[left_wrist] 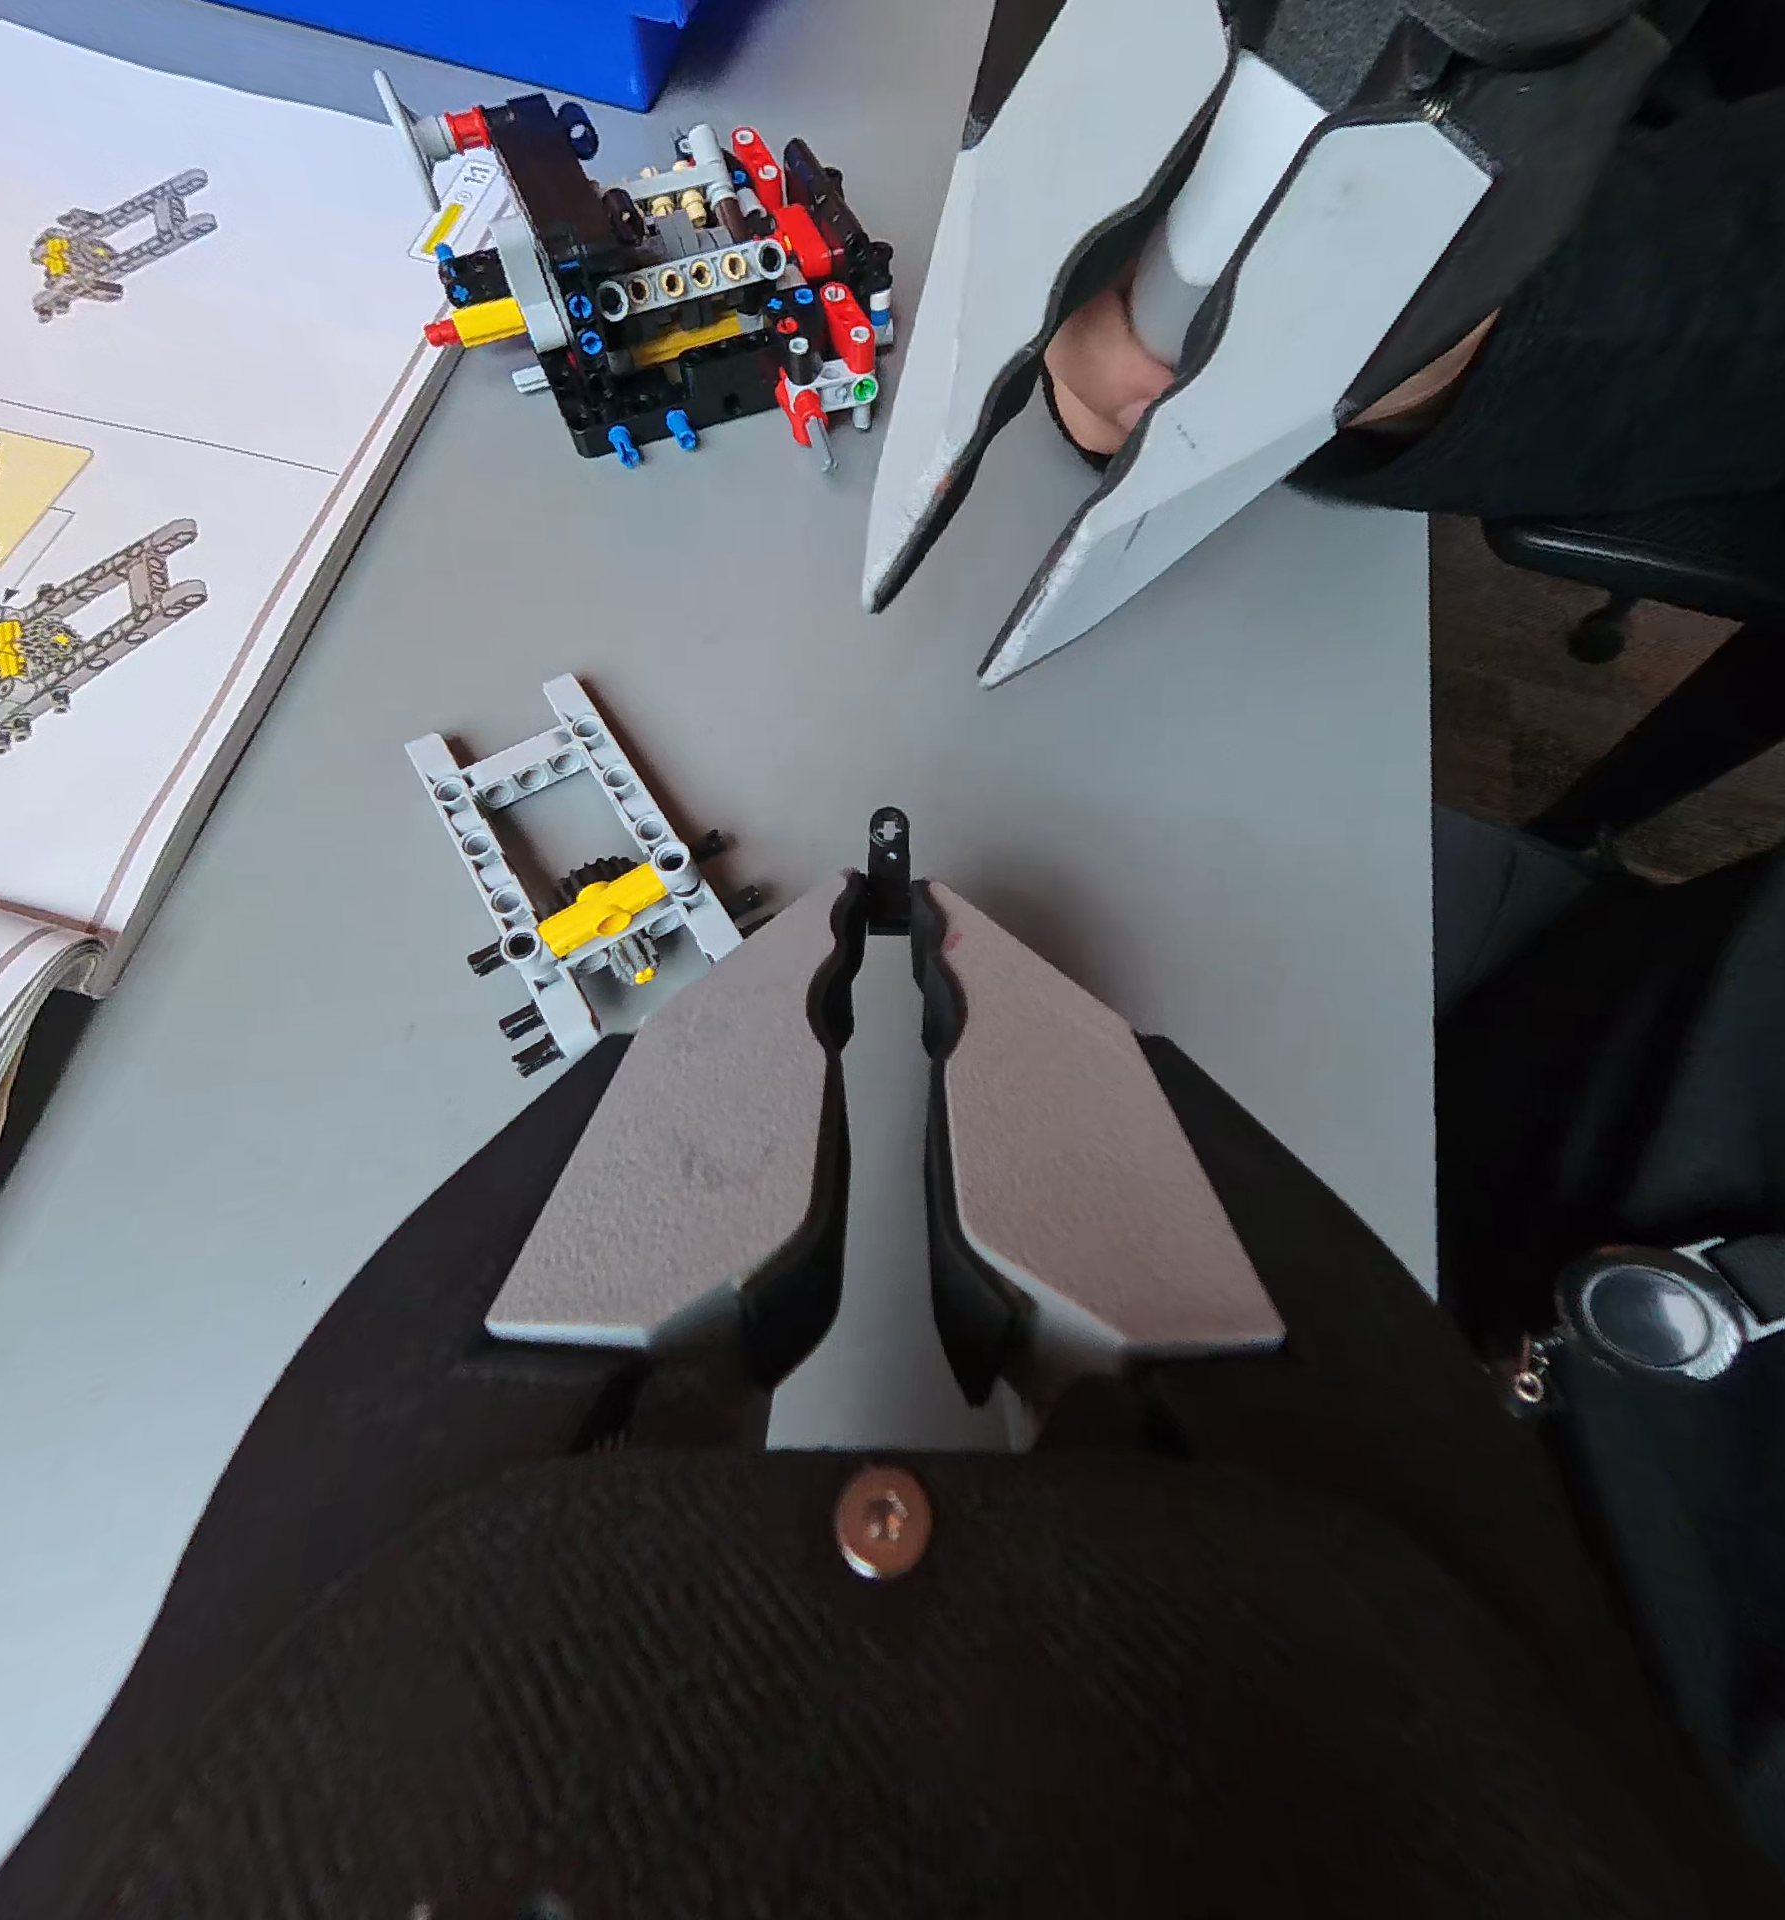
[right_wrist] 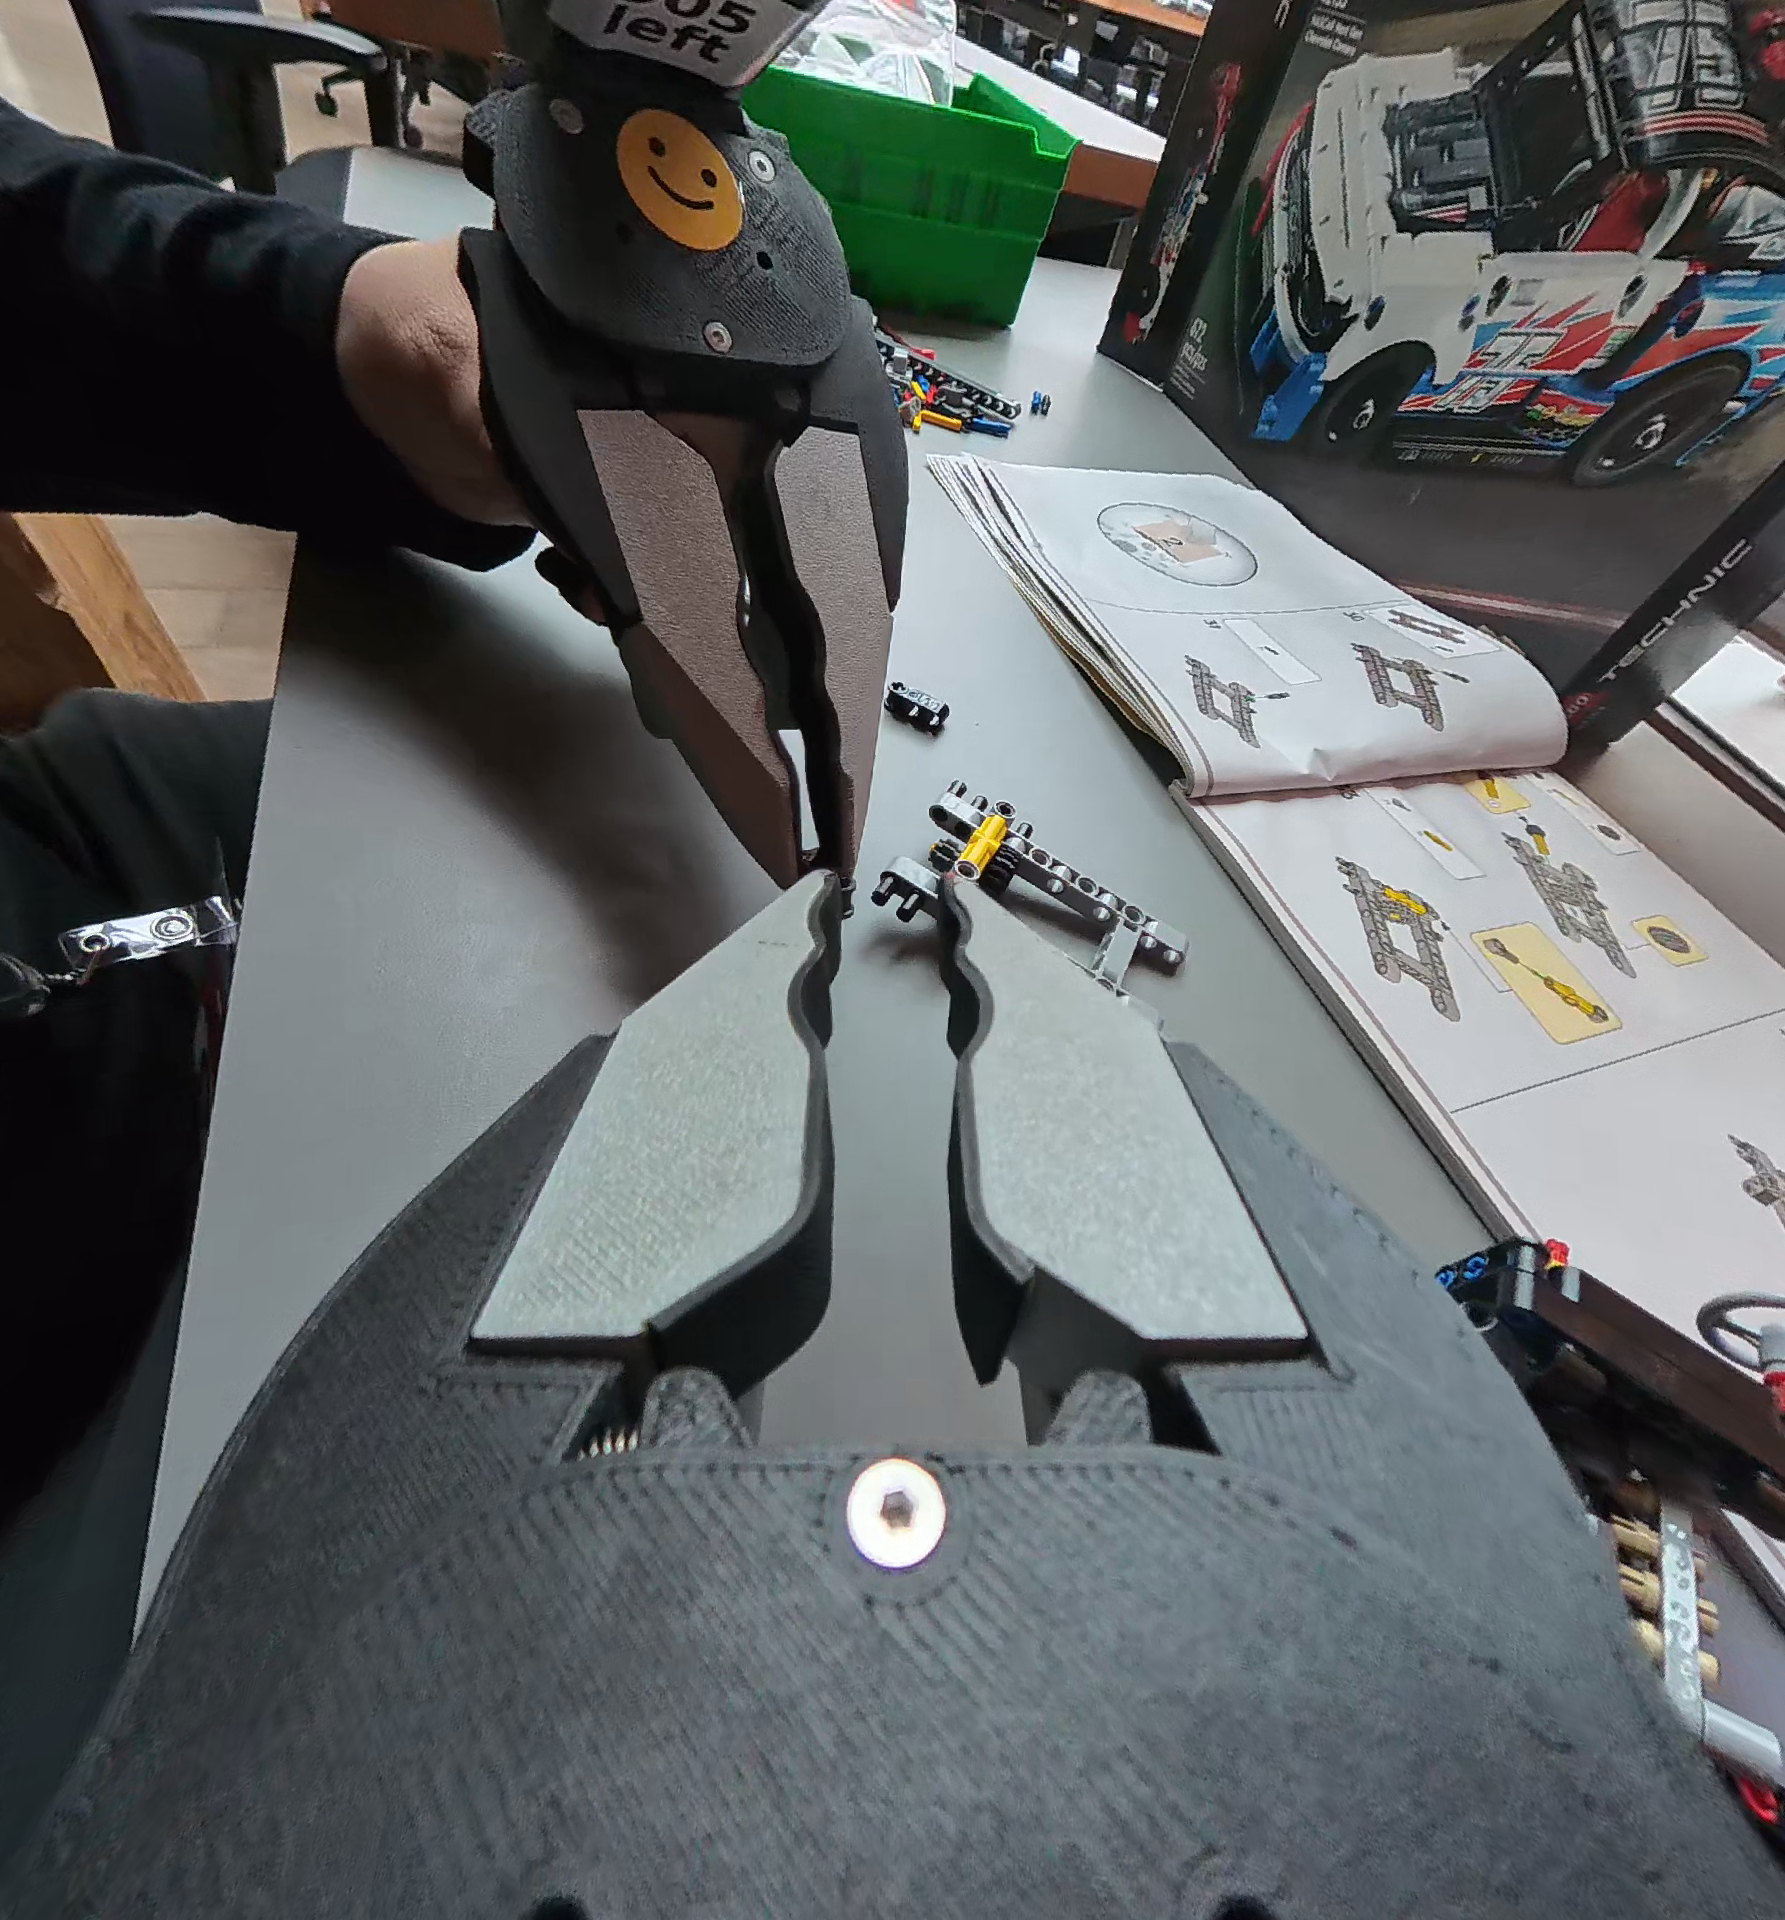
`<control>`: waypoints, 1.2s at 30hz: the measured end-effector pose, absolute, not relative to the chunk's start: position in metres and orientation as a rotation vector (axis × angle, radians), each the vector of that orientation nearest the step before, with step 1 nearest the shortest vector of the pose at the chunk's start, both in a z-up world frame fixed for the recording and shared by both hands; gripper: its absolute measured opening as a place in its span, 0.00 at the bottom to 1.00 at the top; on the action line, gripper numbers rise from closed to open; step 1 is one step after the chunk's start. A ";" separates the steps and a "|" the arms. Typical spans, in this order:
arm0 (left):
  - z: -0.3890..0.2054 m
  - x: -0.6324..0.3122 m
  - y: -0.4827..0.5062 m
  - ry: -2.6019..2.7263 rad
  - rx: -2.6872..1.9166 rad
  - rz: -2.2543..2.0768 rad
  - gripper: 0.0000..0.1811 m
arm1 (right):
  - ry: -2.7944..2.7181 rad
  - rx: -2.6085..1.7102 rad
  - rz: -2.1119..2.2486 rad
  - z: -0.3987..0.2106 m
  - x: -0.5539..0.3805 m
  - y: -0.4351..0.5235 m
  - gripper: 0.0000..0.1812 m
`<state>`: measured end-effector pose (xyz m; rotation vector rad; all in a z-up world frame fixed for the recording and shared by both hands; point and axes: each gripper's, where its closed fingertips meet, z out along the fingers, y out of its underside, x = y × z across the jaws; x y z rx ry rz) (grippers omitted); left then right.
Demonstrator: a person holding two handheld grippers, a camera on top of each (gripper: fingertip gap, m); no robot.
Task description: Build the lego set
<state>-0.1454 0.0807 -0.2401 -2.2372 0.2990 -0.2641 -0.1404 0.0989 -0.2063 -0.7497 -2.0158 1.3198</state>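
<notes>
My left gripper (left_wrist: 888, 896) is shut on a small black connector piece (left_wrist: 888, 847), which sticks out past the fingertips just above the grey table (left_wrist: 1179, 831). A grey ladder-shaped frame (left_wrist: 566, 862) with a yellow cross piece and a black gear lies flat to its left. It also shows in the right wrist view (right_wrist: 1059, 883). My right gripper (right_wrist: 888, 904) is open and empty, with its tips close to the left gripper (right_wrist: 828, 868). In the left wrist view the right gripper (left_wrist: 929, 639) hangs above the table, beyond the held piece.
A larger black, red and grey assembly (left_wrist: 680, 301) stands farther back and shows beside my right gripper (right_wrist: 1646, 1382). An open instruction booklet (left_wrist: 140, 436) lies on the left. A loose black piece (right_wrist: 916, 707), a set box (right_wrist: 1490, 260), a green bin (right_wrist: 929, 197) and a blue bin (left_wrist: 555, 42) are around.
</notes>
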 end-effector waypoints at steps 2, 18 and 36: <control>-0.241 -0.146 0.081 0.290 -2.243 -0.267 0.03 | -2.018 -0.748 1.319 -0.207 -0.140 0.099 0.08; -0.211 -0.125 0.082 0.406 -2.045 -0.302 0.03 | -2.075 -0.699 1.417 -0.205 -0.131 0.085 0.07; -0.215 -0.117 0.085 0.395 -2.010 -0.363 0.03 | -2.085 -0.689 1.509 -0.200 -0.125 0.078 0.02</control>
